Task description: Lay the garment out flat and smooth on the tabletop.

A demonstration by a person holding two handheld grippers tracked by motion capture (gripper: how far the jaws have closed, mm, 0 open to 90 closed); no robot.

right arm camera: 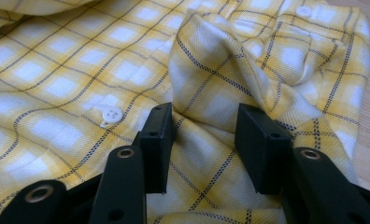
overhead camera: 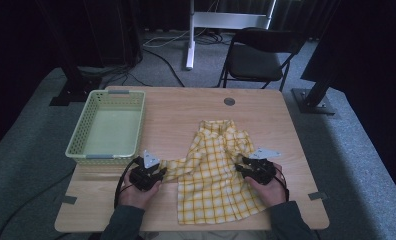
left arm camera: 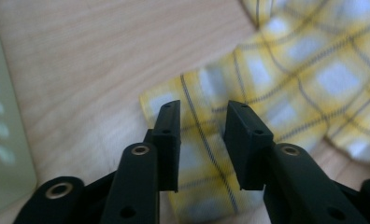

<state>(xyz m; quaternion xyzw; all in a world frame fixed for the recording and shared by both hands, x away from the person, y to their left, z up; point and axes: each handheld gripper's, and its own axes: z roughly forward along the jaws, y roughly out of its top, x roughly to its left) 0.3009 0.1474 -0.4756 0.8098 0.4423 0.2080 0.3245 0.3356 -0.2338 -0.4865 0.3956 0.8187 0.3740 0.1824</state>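
Observation:
A yellow plaid shirt (overhead camera: 216,170) lies crumpled on the wooden table (overhead camera: 186,110), right of centre. One sleeve (left arm camera: 206,93) stretches out to the left. My left gripper (overhead camera: 161,172) sits at that sleeve's end. Its jaws stand apart around the cuff (left arm camera: 202,135), and the pads do not press on the cloth. My right gripper (overhead camera: 241,169) rests on the shirt's right side. In the right gripper view its jaws (right arm camera: 204,140) stand wide over a raised fold (right arm camera: 216,70), beside a white button (right arm camera: 110,114), with cloth between them but not pinched.
A pale green slotted basket (overhead camera: 111,155) stands empty at the table's left, close to my left gripper, and its wall (left arm camera: 5,154) shows in the left gripper view. A round grommet (overhead camera: 229,101) is at the table's far edge. A black folding chair (overhead camera: 258,55) stands behind the table.

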